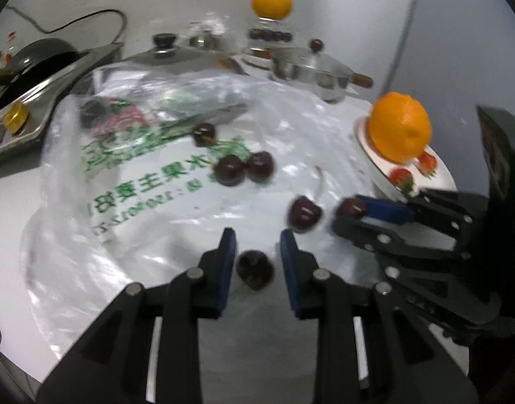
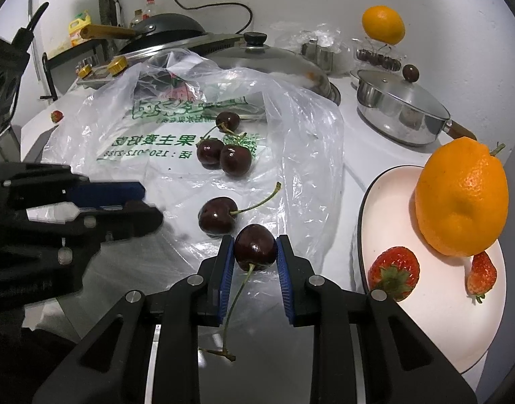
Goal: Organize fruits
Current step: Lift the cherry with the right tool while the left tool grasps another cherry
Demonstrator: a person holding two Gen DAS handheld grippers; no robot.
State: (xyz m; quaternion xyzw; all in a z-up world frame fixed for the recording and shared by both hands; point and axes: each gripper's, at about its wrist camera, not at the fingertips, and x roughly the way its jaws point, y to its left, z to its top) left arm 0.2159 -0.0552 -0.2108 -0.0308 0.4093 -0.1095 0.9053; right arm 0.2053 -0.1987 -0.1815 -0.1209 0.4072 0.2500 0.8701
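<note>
Dark cherries lie on a clear plastic bag on the white counter. My right gripper is shut on a cherry, its stem hanging back between the fingers. Another cherry lies just beyond it, and a pair lies farther off. My left gripper is open around a cherry that lies between its fingers without touching them. The right gripper with its cherry shows at the right of the left wrist view. A white plate at the right holds an orange and two strawberries.
Behind the bag stand a large pot lid, a steel pan with lid, a wok on a stove and an orange on a stand. A lone strawberry lies at the far left.
</note>
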